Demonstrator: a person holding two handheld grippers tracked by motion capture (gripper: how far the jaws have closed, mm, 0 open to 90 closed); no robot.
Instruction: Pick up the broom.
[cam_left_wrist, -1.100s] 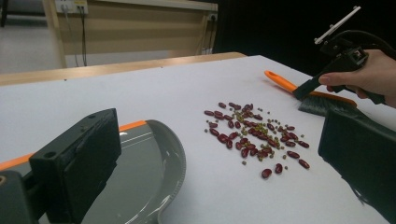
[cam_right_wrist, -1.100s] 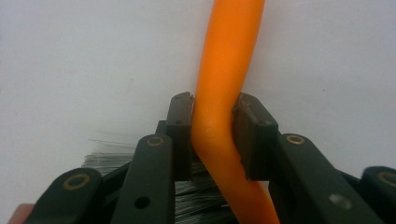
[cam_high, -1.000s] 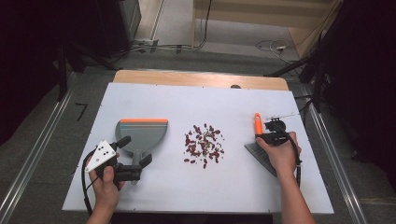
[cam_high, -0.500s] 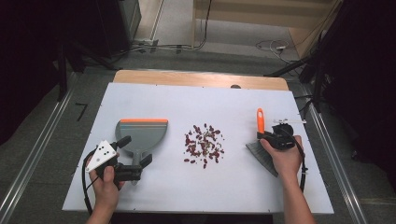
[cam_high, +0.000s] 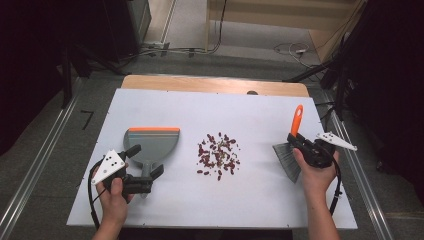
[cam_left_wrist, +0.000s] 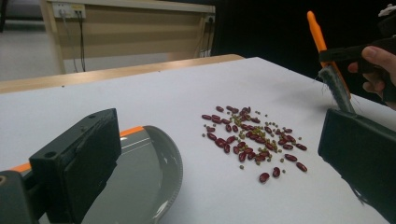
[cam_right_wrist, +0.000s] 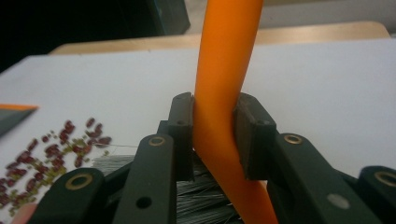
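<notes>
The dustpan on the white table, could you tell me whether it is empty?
Empty: the dustpan shows bare grey; the beans lie on the table.

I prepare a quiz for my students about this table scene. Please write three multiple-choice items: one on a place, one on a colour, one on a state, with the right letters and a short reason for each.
1. Where does the pile of beans lie?
A. inside the dustpan
B. on the white table between the dustpan and the brush
C. on the floor

2. What colour is the handle of the brush?
A. orange
B. blue
C. white

3. What is the state of the right gripper?
A. open above the beans
B. shut on nothing
C. shut on the brush handle

Answers:
1 B: in the high view the beans lie on the table, with the dustpan on one side and the brush on the other.
2 A: the handle is orange in all views.
3 C: in the right gripper view both jaws press on the handle.
</notes>
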